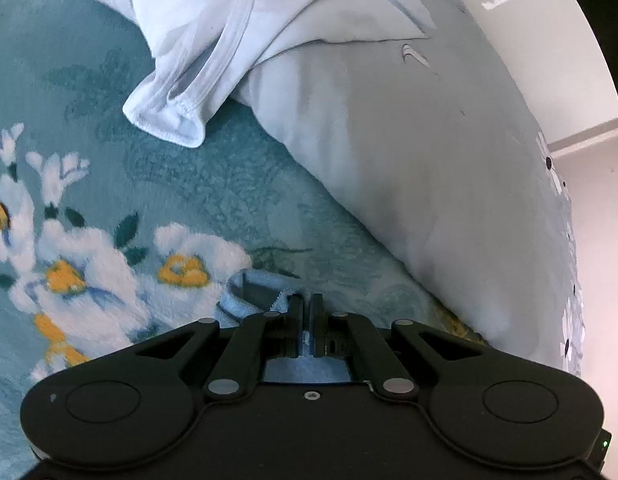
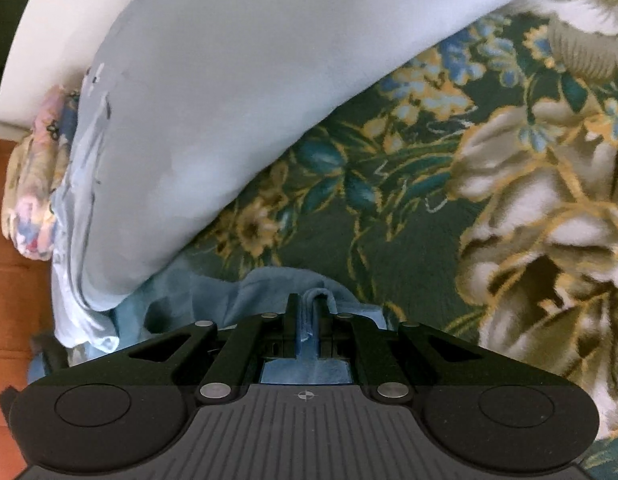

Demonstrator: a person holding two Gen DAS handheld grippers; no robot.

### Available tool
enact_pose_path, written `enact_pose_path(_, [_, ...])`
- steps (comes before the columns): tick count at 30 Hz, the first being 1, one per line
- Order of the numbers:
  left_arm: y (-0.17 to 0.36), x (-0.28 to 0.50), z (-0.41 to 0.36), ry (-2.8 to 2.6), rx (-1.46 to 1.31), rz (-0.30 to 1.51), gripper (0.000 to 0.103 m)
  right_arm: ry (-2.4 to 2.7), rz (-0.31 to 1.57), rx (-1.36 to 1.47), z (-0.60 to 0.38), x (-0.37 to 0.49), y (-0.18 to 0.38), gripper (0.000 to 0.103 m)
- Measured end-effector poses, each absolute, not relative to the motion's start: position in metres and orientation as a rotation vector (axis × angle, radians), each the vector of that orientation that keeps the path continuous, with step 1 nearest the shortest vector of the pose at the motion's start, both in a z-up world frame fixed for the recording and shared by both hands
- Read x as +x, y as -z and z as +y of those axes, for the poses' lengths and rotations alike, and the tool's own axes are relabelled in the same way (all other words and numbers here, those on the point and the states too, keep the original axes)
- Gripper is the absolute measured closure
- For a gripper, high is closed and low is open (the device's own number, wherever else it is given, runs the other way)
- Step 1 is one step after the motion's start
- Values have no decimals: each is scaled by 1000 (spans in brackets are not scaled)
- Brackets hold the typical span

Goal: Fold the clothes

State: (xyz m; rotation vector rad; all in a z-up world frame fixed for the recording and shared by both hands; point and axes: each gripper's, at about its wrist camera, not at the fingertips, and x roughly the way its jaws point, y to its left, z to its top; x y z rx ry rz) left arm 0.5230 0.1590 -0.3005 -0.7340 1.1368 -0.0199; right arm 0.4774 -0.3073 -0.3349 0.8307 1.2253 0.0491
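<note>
My left gripper (image 1: 306,305) is shut on a fold of a light blue garment (image 1: 245,292), low over the teal floral blanket (image 1: 109,208). My right gripper (image 2: 307,303) is shut on the same kind of light blue garment (image 2: 213,292), which bunches in front of the fingers on the dark green floral blanket (image 2: 389,200). Most of the garment is hidden under the grippers. A white garment with a hemmed sleeve (image 1: 177,108) lies crumpled farther ahead in the left wrist view.
A large pale grey-blue pillow (image 1: 409,160) lies to the right in the left wrist view and also shows at the upper left of the right wrist view (image 2: 229,100). A white wall or headboard (image 1: 549,40) lies beyond it. Reddish floor (image 2: 9,280) shows at the left edge.
</note>
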Motion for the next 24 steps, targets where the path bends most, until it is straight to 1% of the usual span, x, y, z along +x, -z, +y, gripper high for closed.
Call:
enact_pose_path(8, [302, 525, 156, -7, -725, 1112, 103, -26, 1214, 827, -305, 482, 337, 99])
enact_pose_path(14, [300, 526, 157, -13, -747, 1132, 102, -9, 1212, 847, -307, 483, 337, 98])
enact_pose_path(15, [298, 526, 159, -13, -755, 1133, 101, -12, 1210, 844, -307, 483, 335, 97])
enact_pose_path(17, [291, 524, 163, -5, -758, 1120, 95, -21, 1204, 816, -306, 483, 329, 96])
enact_pose_path(18, [287, 523, 165, -1, -759, 1113, 86, -27, 1198, 800, -305, 482, 326, 89])
enact_pose_path(19, [284, 522, 168, 3, -760, 1106, 74, -33, 1185, 784, -305, 481, 321, 74])
enact_pose_path(21, [273, 522, 172, 27, -754, 1083, 61, -45, 1140, 760, -305, 479, 309, 52])
enact_pose_path(23, [262, 519, 177, 39, -731, 1059, 60, -50, 1107, 735, -306, 477, 299, 52])
enact_pose_path(24, [257, 517, 179, 36, -713, 1054, 56, -43, 1097, 719, -307, 476, 295, 50])
